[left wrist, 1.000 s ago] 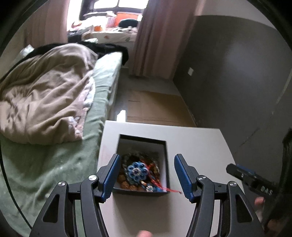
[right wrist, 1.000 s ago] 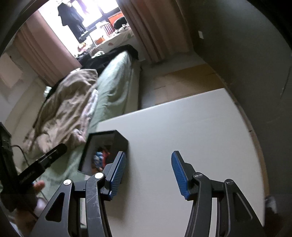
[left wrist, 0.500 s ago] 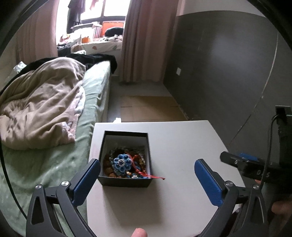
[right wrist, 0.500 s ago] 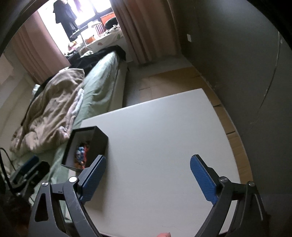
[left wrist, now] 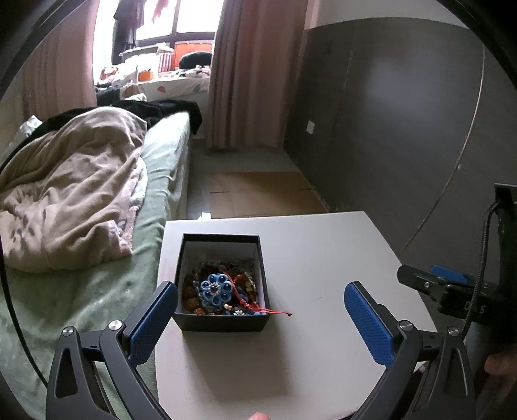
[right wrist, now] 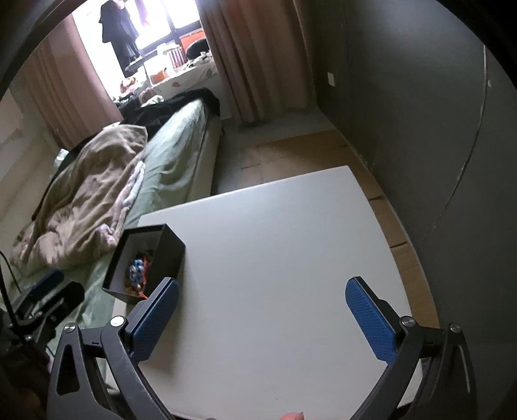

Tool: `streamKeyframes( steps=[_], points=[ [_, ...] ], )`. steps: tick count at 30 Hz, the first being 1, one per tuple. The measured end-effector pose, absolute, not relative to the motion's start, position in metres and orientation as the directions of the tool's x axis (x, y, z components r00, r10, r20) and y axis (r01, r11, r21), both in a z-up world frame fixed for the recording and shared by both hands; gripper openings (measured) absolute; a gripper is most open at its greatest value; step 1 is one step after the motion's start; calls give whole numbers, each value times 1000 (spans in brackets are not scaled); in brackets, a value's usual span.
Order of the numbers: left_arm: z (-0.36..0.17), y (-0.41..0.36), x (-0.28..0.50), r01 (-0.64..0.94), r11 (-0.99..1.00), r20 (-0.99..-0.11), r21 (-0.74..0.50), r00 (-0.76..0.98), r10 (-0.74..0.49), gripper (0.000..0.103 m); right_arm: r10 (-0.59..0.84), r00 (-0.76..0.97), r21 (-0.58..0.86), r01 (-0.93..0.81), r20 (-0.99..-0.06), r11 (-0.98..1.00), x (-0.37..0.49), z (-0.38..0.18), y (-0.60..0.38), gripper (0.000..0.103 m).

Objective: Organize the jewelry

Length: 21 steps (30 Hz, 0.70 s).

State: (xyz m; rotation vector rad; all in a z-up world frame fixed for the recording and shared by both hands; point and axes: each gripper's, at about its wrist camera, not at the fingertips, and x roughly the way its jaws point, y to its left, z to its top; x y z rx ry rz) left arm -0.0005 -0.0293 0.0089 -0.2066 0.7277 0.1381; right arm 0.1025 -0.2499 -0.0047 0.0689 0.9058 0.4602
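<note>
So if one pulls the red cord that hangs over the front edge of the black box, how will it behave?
The red cord looks thin and limp, so it would likely bend rather than lift stiffly. Its other end runs into the tangled jewelry, so a pull may drag other pieces along. The box looks like light card and might slide on the smooth table.

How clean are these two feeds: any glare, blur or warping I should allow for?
Left wrist view: window blown out white, black box sharp, casting a soft shadow towards the camera, wall lines bowed by fisheye. Right wrist view: same window glare, blanket slightly smeared, table evenly lit.
</note>
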Motion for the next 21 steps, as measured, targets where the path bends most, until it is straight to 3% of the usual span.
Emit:
streamKeyframes(
  steps=[21],
  points=[
    [14,-29,1,-191,975,-666,-115,743,67,102,398,527,240,-344,-751,908,106,-5,-249,103]
  ],
)
